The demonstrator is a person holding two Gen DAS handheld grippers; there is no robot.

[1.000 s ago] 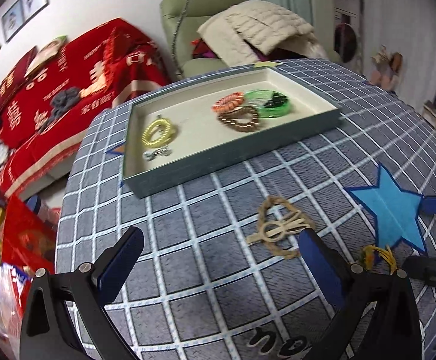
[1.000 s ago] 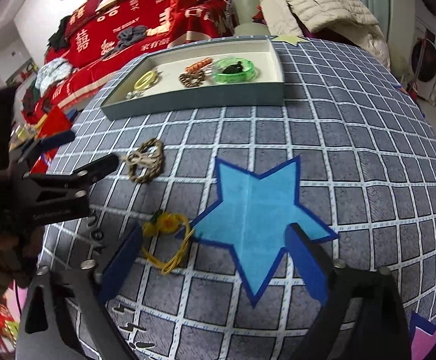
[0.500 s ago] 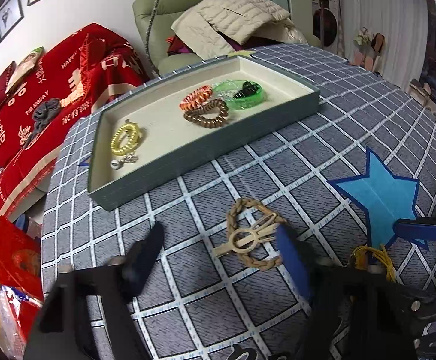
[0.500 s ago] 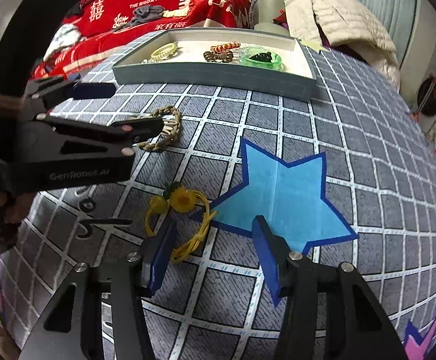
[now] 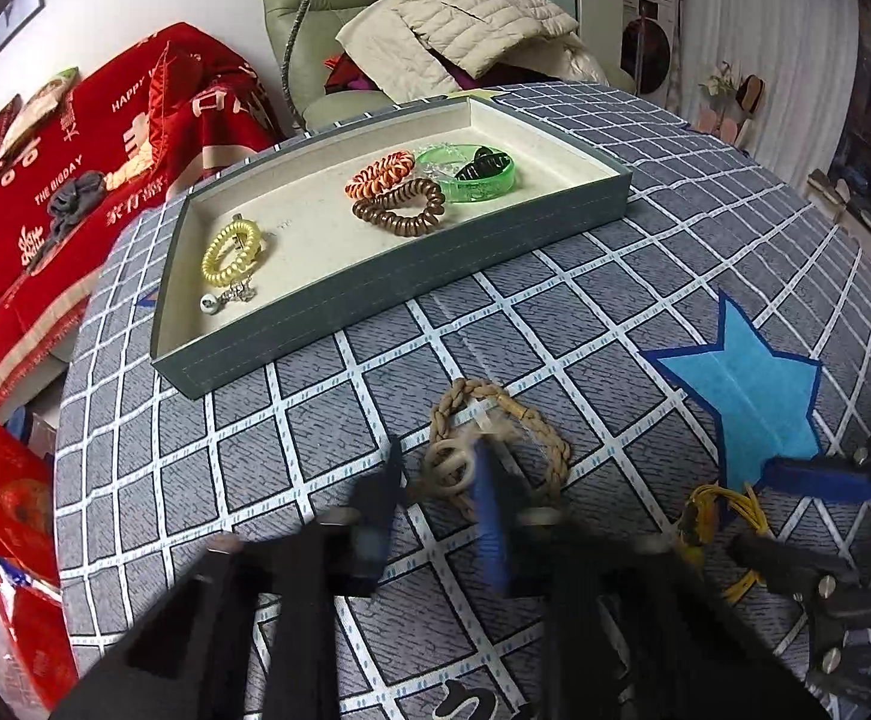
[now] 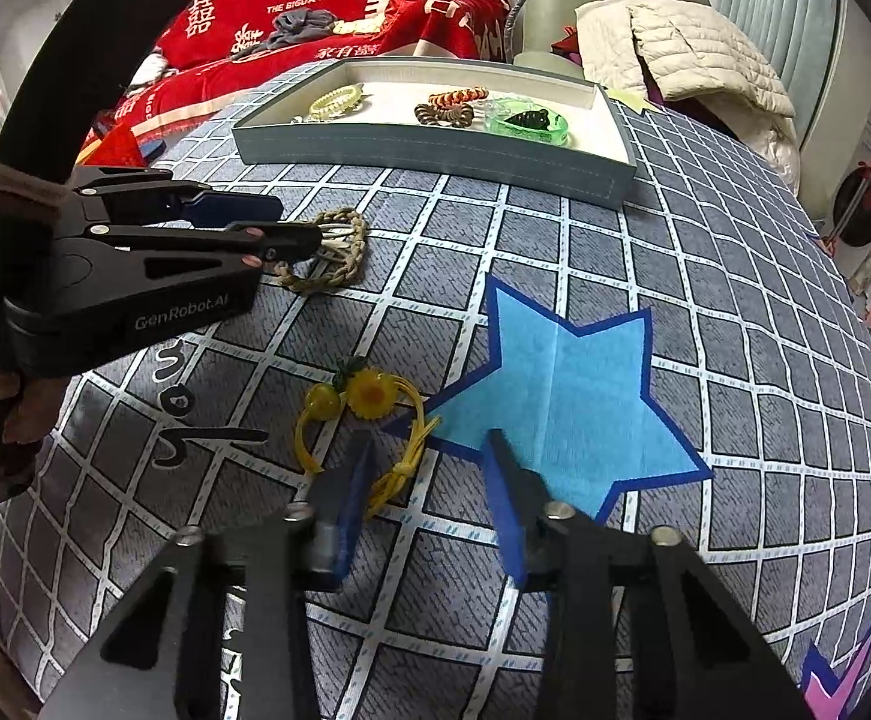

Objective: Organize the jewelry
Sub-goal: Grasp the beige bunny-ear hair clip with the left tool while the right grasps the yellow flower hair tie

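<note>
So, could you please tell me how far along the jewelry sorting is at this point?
Partly done. The tray already holds the yellow coil band, brown coil band, orange coil band and green bangle. In hand: the left gripper is around the braided bracelet, not clearly shut. Left: the yellow flower bracelet lies on the tablecloth, the open right gripper straddling its cord.

I see a worktop (image 6: 735, 276) with a gray checked cloth and a blue star (image 6: 561, 396) on it. Far behind are a red blanket (image 5: 75, 180), a green chair (image 5: 339, 6) and a puffy beige coat (image 5: 471, 24).
</note>
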